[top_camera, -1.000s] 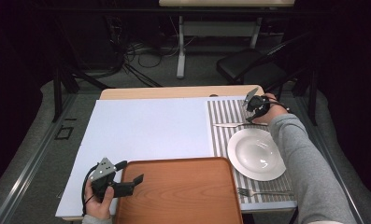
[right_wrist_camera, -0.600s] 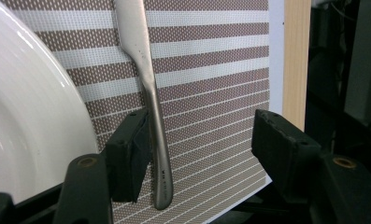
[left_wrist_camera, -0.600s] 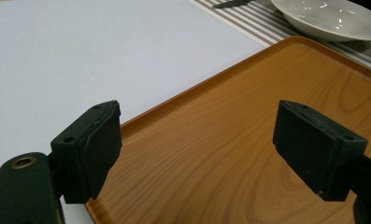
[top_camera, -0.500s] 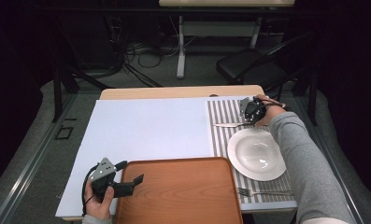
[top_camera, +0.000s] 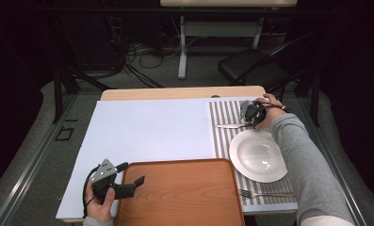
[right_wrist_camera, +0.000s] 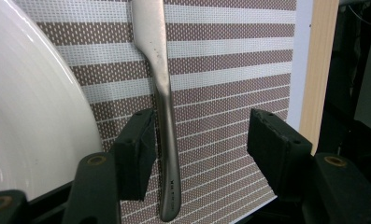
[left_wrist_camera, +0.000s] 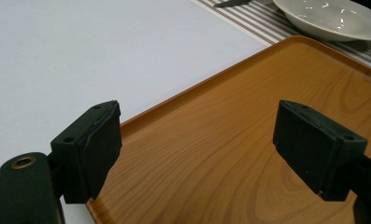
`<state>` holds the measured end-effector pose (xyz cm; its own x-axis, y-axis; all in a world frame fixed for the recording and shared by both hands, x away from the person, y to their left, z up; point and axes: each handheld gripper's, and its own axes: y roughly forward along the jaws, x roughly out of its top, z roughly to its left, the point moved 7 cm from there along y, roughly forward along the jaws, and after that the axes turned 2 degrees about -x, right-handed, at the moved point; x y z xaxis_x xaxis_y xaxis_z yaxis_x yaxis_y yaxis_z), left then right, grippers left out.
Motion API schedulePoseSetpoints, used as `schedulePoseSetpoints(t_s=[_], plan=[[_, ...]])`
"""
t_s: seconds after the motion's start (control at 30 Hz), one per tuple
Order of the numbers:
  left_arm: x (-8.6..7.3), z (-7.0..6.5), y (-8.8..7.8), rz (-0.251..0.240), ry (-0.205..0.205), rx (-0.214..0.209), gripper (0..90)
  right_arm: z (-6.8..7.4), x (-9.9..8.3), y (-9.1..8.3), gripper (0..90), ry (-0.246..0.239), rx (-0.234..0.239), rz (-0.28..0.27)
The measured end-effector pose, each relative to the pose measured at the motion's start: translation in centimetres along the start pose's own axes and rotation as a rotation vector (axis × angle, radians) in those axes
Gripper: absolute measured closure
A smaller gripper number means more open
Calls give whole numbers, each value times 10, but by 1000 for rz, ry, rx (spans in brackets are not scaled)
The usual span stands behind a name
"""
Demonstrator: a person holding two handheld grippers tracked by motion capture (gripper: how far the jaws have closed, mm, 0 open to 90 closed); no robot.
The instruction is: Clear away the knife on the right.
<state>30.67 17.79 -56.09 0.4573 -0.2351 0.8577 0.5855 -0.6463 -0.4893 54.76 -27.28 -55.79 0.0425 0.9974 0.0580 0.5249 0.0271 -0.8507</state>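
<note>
The right hand-held gripper (top_camera: pixel 248 114) is at the far right of the bench (top_camera: pixel 175 92), on the striped mat (top_camera: pixel 222 141), with its jaws either side of the handle of a knife (right_wrist_camera: pixel 162 93). The jaws have just been closing, yet they are apart: in the right gripper view the handle lies between them, right beside the left pad, maybe brushing it, with a clear gap to the right pad. Nothing is clamped.

The knife lies flat on the mat, just beyond the far rim of the plate (top_camera: pixel 258 156), its handle end toward the bench's right edge.

It looks like one piece of brushed metal: stiff, fairly light, smooth and slippery. It sits low against the woven mat, so the pads will likely need to go right down to the mat to catch its thin sides. The handle is the place to grip, well in from its rounded end; a hold at the very end would probably let the blade swing or droop. The plate's rim is close to one pad, so a nudge there is the risk.

The left hand-held gripper (top_camera: pixel 133 184) hangs over the near left corner of the tray (top_camera: pixel 184 202), jaws wide apart and holding nothing. A fork (top_camera: pixel 264 193) lies on the mat near the bench's near edge.
</note>
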Motion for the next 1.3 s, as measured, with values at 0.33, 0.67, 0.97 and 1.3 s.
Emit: schedulePoseSetpoints(t_s=[0.33, 0.67, 0.97, 1.3], plan=[[-2, 1, 0, 5, -5, 4, 160, 1, -7, 11, 511, -1, 27, -1], [-2, 2, -1, 4, -7, 5, 160, 5, -2, 22, 573, -23, 56, -28], [-2, 2, -1, 3, -7, 4, 160, 11, 3, 28, 618, -49, 86, -30], [-2, 2, -1, 5, -10, 3, 160, 13, 3, 30, 656, -58, 101, -23]])
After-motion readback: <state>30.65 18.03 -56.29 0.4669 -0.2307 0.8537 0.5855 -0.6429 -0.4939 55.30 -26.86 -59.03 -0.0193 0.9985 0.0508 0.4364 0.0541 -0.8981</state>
